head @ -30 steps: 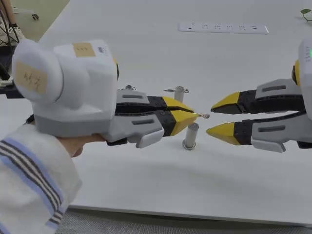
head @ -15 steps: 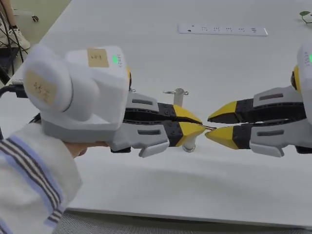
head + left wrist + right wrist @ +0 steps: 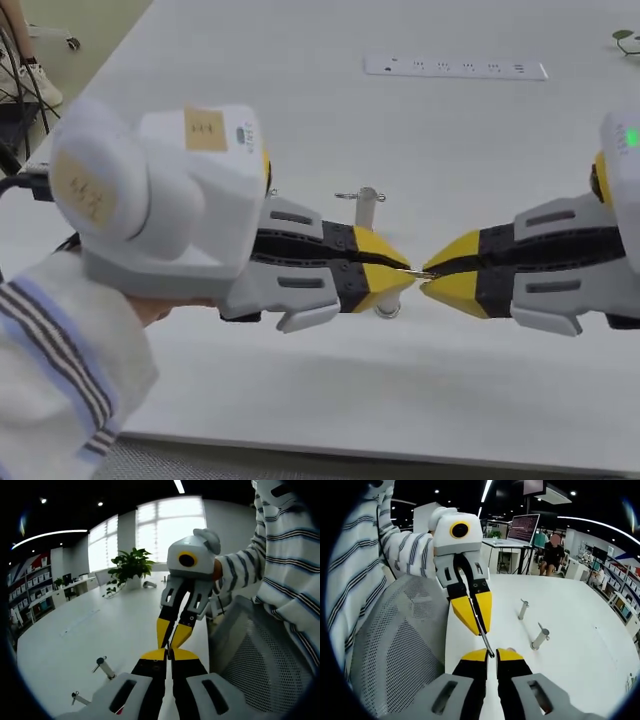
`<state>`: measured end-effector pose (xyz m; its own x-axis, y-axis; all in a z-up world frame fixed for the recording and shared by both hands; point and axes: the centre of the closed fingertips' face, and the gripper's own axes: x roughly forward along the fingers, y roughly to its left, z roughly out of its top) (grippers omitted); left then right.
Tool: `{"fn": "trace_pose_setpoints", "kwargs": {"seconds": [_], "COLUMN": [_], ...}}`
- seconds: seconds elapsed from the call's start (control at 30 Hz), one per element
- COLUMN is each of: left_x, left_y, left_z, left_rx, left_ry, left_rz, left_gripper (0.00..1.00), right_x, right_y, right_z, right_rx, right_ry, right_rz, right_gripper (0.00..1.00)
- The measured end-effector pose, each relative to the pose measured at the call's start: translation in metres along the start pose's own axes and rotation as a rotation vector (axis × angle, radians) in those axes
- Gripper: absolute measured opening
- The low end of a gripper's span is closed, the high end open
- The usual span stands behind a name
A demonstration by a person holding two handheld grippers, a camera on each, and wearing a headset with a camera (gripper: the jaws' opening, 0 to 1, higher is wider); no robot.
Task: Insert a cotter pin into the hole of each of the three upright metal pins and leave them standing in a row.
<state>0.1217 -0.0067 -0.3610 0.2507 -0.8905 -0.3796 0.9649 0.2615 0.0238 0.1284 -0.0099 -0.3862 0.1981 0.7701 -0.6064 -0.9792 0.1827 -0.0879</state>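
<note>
A thin cotter pin (image 3: pixel 416 272) bridges the two yellow-tipped grippers above the white table (image 3: pixel 300 390). My left gripper (image 3: pixel 405 276) is shut on one end of it, and my right gripper (image 3: pixel 430 282) is shut on the other. In the right gripper view the cotter pin (image 3: pixel 483 630) runs from the left gripper's tips down to my right gripper (image 3: pixel 491 654). Just below the tips, a bare metal pin (image 3: pixel 384 309) shows its base. Behind stands an upright metal pin (image 3: pixel 367 204) with a cotter pin through it. Two such fitted pins (image 3: pixel 522 609) (image 3: pixel 540 637) stand side by side.
A white power strip (image 3: pixel 455 68) lies far back on the table. The table's front edge (image 3: pixel 350 450) runs close below the grippers. A grey mesh chair (image 3: pixel 395 645) sits by the person. A potted plant (image 3: pixel 130 567) stands at the table's far end.
My right gripper was open a second ago. It has moved left and shut on the free end of the cotter pin that the left gripper holds.
</note>
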Motion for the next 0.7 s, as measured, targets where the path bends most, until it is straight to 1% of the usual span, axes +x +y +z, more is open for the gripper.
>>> {"fn": "trace_pose_setpoints", "kwargs": {"seconds": [0.1, 0.2, 0.33, 0.47, 0.57, 0.63, 0.7], "left_x": [-0.001, -0.001, 0.0, 0.0, 0.002, 0.003, 0.003], "left_y": [0.0, -0.001, -0.001, -0.002, -0.003, -0.002, 0.0], "left_z": [-0.002, -0.007, -0.011, -0.013, -0.016, -0.018, -0.018], "left_rx": [0.0, 0.011, 0.021, 0.024, 0.008, -0.035, -0.036], "left_ry": [0.005, 0.027, 0.045, 0.055, 0.069, 0.075, 0.077], "left_rz": [0.0, 0.001, 0.0, -0.007, -0.011, -0.01, -0.002], "left_gripper": [0.0, 0.0, 0.0, 0.0, 0.0, 0.0, 0.01], "right_x": [0.0, 0.0, -0.001, -0.001, -0.002, -0.002, -0.001], "right_y": [0.001, 0.0, 0.002, 0.004, 0.005, 0.006, 0.01], "right_z": [0.0, -0.001, 0.0, -0.001, 0.0, -0.001, -0.001], "right_rx": [-0.003, -0.014, -0.025, -0.054, -0.059, -0.061, -0.067], "right_ry": [0.003, 0.009, 0.012, 0.025, 0.024, 0.025, 0.03], "right_rz": [0.003, 0.005, 0.015, 0.025, 0.027, 0.03, 0.035], "right_gripper": [0.0, 0.0, 0.0, 0.0, 0.0, 0.0, 0.0]}}
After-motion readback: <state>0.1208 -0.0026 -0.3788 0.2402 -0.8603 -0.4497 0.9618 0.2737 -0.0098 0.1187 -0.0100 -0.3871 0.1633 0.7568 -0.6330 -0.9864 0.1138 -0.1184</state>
